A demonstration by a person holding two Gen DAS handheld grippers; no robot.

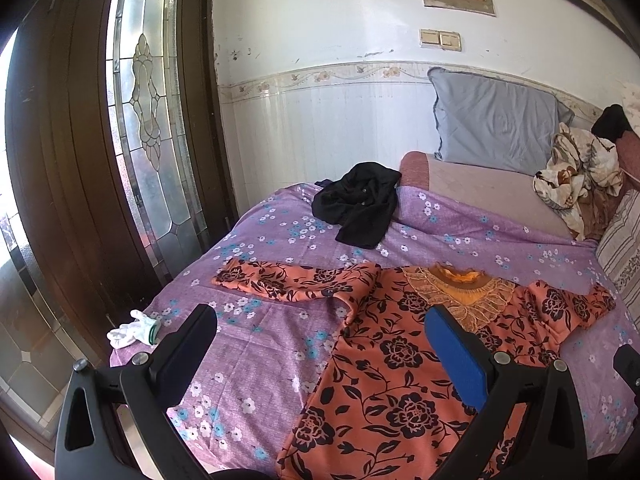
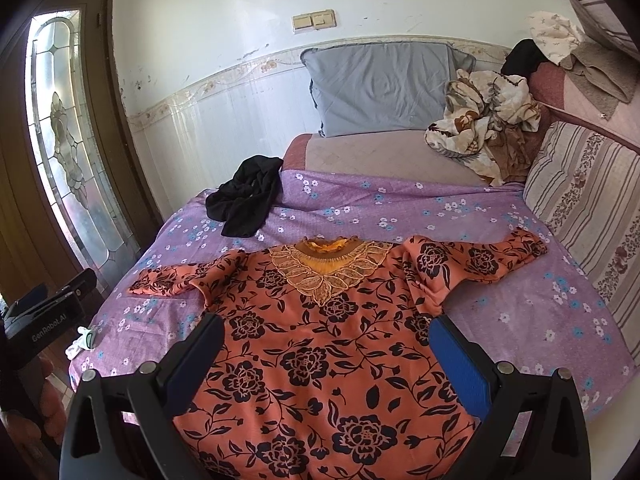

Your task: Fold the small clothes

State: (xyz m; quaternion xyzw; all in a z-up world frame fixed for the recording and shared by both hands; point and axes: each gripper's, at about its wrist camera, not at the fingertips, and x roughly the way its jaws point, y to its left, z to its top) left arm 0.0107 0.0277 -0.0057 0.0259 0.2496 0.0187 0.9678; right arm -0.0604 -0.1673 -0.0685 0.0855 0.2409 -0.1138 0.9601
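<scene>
Orange floral top lies flat, front up, on the bed, both sleeves spread out, embroidered collar toward the head end. It covers the near middle of the purple flowered sheet.

Left gripper: fingers spread wide, released, holding nothing, hovering above the top's left side and the sheet beside it. Right gripper: fingers also spread, empty, above the top's chest and hem area.

Black garment is crumpled near the bed's left edge, beyond the left sleeve, apart from the top. White glove sits at the near left corner of the bed; clear in the left view, only a small sliver in the right view.

Grey pillow leans on the wall at the head end. Crumpled beige patterned cloth sits at the far right corner.

Right view only: striped cushion fully seen along the right edge, brown towel above it, and the left gripper's body at the left edge of frame. Left view only: full stained-glass door panel past the bed's left edge.
</scene>
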